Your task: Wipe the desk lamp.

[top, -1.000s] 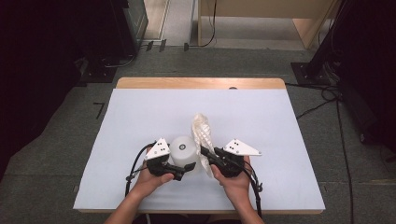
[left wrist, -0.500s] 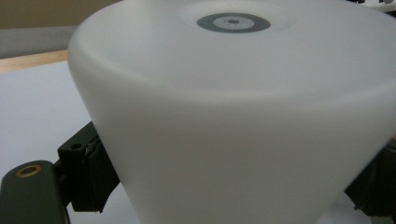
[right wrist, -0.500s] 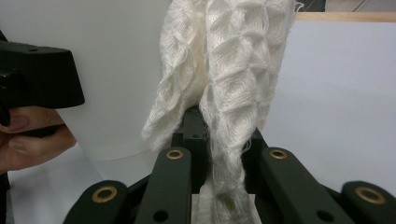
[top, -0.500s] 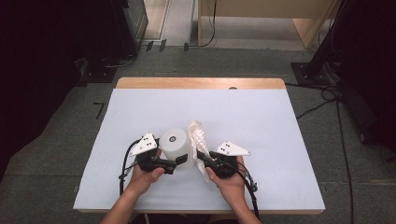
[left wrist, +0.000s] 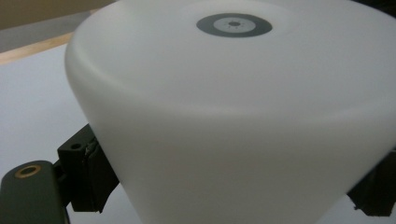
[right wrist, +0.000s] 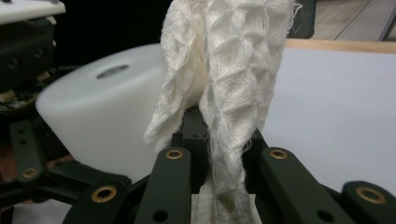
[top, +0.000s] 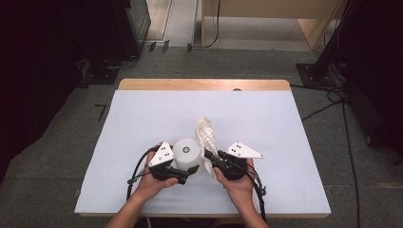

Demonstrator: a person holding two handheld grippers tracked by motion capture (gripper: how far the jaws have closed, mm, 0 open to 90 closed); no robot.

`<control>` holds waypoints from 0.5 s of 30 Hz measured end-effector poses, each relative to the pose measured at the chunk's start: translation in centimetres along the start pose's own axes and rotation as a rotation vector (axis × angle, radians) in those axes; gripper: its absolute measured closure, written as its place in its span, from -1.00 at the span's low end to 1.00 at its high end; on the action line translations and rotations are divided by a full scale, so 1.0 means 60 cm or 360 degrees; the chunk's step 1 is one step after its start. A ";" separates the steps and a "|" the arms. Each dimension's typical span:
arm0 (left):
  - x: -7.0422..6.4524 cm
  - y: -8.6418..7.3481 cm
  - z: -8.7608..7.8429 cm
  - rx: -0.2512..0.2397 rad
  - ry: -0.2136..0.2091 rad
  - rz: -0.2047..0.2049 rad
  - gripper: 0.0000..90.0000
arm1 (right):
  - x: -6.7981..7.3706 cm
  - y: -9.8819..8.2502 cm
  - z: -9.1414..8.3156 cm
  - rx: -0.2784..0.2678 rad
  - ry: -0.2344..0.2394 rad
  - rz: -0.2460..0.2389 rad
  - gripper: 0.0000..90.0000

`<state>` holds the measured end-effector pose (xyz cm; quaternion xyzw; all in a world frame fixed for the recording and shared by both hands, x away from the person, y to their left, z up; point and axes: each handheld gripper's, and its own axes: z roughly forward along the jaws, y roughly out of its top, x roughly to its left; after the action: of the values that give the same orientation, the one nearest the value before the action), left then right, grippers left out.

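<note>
The right gripper (top: 211, 159) has its black jaws closed tight on a white waffle-weave cloth (top: 207, 137); in the right gripper view the cloth (right wrist: 224, 79) rises bunched and upright from between the jaws, a strip of it trailing down between the linkage arms. The left gripper (top: 187, 171) has its jaws spread wide around a white, frosted plastic cup standing upside down (top: 186, 153), one black pad at each side of its wall; in the left gripper view the cup (left wrist: 233, 116) looms just ahead, a grey ring mark on its flat top.

Cup and cloth touch or nearly touch, the cloth standing just beside the cup on the right gripper's side, between the two grippers. Both sit on the white worktop (top: 285, 123), near its front edge and about midway between its left and right edges. A bare wooden strip (top: 204, 84) runs along the far edge. Beyond it lie grey floor (top: 62, 142), black cables (top: 332, 102) and dark equipment.
</note>
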<state>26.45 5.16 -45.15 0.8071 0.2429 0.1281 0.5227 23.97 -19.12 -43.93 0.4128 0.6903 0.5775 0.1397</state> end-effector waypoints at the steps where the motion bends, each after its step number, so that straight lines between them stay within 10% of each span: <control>1: 0.001 -0.001 0.001 0.0007 0.0035 0.0006 -0.80 | 0.000 0.002 -0.002 -0.0013 -0.0004 -0.0002 0.77; 6: 0.007 -0.014 0.010 0.0099 0.0250 0.0084 -0.80 | -0.008 0.005 -0.009 -0.0034 -0.0052 -0.0007 0.77; 15: 0.014 -0.030 0.011 0.0100 0.0260 0.0061 -0.81 | -0.020 -0.001 -0.011 -0.0025 -0.0096 0.0014 0.77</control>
<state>26.97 5.70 -47.10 0.8144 0.2731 0.1959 0.4730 24.24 -20.46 -44.13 0.4319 0.6795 0.5708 0.1610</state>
